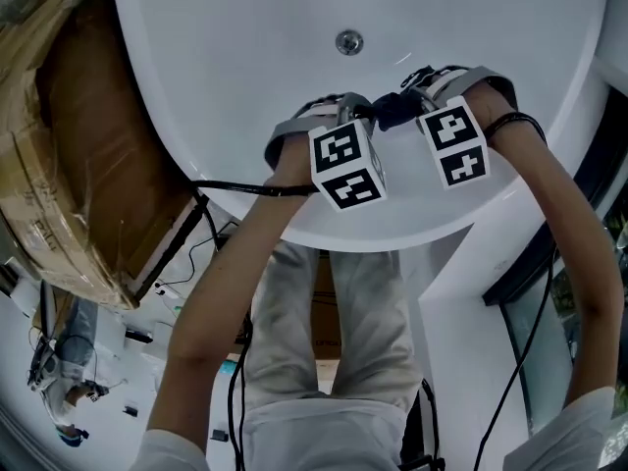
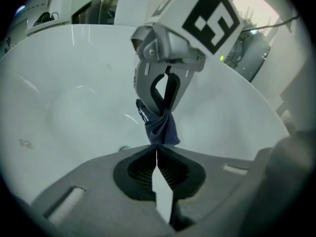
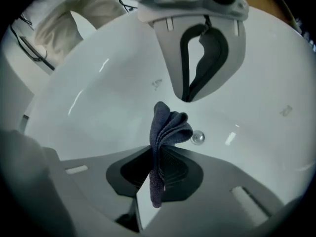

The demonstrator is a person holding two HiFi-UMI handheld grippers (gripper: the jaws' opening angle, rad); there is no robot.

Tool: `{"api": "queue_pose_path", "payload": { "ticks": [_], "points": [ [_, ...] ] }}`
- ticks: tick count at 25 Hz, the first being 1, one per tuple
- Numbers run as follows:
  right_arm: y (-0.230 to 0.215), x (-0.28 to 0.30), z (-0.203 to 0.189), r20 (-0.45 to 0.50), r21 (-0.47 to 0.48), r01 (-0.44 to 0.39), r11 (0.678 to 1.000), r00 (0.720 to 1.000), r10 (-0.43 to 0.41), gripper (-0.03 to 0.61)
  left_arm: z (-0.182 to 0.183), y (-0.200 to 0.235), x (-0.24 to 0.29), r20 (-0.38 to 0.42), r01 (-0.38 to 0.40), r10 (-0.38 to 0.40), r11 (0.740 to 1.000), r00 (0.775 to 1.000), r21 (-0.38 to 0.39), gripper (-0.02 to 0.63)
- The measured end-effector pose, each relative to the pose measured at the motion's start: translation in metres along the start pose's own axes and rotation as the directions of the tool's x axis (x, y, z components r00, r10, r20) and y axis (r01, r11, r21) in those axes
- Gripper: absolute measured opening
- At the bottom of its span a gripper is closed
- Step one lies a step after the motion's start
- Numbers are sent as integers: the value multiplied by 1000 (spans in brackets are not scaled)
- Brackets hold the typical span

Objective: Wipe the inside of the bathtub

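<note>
Site: white bathtub [image 1: 245,57], seen from over its near rim; both grippers are held out over the basin, tip to tip.
Right gripper [image 3: 157,154]: jaws pressed onto a dark blue cloth [image 3: 168,127], pinching it along their length.
Left gripper [image 2: 157,151]: jaws pressed together with nothing between them; the tips sit just short of the cloth's free end.
Cloth position: in the right jaws, above the tub floor. No contact with the enamel shows in any view.
Cloth axis: a folded strip running along the right gripper's own line, with a bunched loop standing out past the tips.
Key relation: the tub floor lies beyond that loop. The drain [image 1: 348,41] is further along the basin, on the side away from the person. The right gripper is the one placed to wipe.
Next move (judgement): lower the right gripper until the loop meets the surface. Wiping has not begun.
Writing: no brand or label readable, only black-and-white square markers on the cubes.
Surroundings: cardboard box [image 1: 59,145] beside the tub.
</note>
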State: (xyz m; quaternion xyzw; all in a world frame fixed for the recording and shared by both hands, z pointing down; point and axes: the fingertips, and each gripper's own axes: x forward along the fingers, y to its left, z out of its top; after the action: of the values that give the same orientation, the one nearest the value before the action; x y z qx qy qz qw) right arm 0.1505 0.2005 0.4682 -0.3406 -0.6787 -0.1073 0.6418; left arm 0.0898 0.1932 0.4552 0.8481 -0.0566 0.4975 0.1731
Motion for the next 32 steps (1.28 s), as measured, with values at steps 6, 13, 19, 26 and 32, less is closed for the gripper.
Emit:
{"api": "queue_pose_path", "payload": {
  "ticks": [6, 13, 19, 26, 32],
  "points": [
    [-31, 48, -35, -52, 6, 24, 1000, 998, -23, 48, 0, 16, 32, 6, -4, 4, 997, 1000, -82, -2],
    [-53, 98, -58, -79, 6, 12, 1000, 997, -11, 48, -13, 37, 66, -38, -55, 51, 992, 998, -116, -2],
    [-63, 127, -62, -74, -16, 10, 1000, 997, -11, 48, -25, 41, 86, -30, -39, 34, 982, 999, -183, 10],
    [-72, 152, -73, -85, -5, 42, 999, 995, -42, 48, -28, 42, 102, -46, -21, 12, 978, 999, -207, 31],
    [-76, 167, -67, -71, 9, 26, 1000, 997, -25, 48, -26, 37, 107, -51, -3, -5, 987, 999, -164, 3]
  ]
}}
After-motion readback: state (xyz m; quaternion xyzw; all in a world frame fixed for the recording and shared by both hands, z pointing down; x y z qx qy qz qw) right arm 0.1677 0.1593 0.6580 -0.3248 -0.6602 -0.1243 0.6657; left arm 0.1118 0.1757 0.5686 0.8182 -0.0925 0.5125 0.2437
